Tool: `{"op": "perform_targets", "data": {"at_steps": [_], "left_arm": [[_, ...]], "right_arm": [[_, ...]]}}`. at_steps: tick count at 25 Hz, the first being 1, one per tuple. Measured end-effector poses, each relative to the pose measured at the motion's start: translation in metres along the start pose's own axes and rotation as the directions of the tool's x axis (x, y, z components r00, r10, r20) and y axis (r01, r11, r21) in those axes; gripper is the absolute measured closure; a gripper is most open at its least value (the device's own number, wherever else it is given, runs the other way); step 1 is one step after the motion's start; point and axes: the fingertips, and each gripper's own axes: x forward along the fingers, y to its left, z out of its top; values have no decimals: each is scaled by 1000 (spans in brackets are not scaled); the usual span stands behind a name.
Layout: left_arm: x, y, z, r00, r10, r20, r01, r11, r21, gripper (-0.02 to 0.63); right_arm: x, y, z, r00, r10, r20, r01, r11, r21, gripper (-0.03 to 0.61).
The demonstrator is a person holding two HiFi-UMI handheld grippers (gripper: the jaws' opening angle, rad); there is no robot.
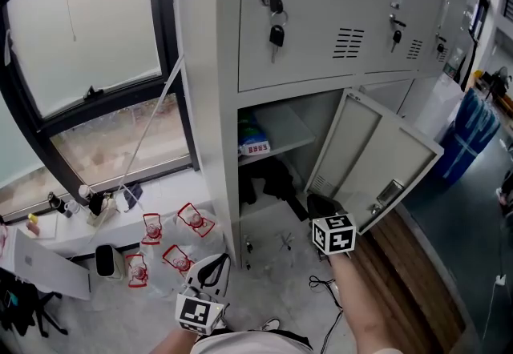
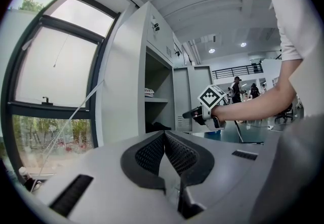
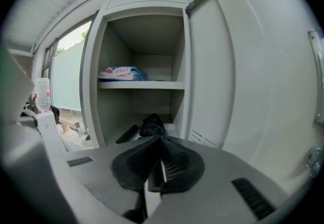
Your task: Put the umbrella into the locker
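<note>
Two claws, both closed, with nothing between their pads. At far left, a window (image 1: 88,32) runs beside the grey locker (image 1: 216,104). Low down, the left claw (image 2: 164,136) points toward the locker's open lower compartment. Inside it, a blue-and-white packet (image 3: 120,72) lies on the shelf (image 3: 139,85), and the black umbrella (image 3: 151,125) lies folded on the compartment floor beneath. The right claw (image 3: 161,139) hangs empty just before that opening, beside the swung-out door (image 1: 377,160).

I see a blue-white packet (image 3: 121,73) on the shelf (image 3: 152,85). Below it, the umbrella (image 3: 151,125) lies on the locker (image 3: 91,91) floor.
</note>
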Motion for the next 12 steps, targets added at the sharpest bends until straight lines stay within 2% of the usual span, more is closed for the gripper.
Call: {"op": "perform_targets", "data": {"at_steps": [8, 12], "left_arm": [[-2, -5, -2, 1000, -10, -13, 10, 1000, 13, 592], [-1, -4, 1, 1000, -10, -3, 10, 1000, 11, 592]], "right_arm": [[-34, 37, 28, 990, 69, 124, -71, 997, 6, 561], [-59, 45, 36, 981, 77, 176, -76, 997, -12, 561]]}}
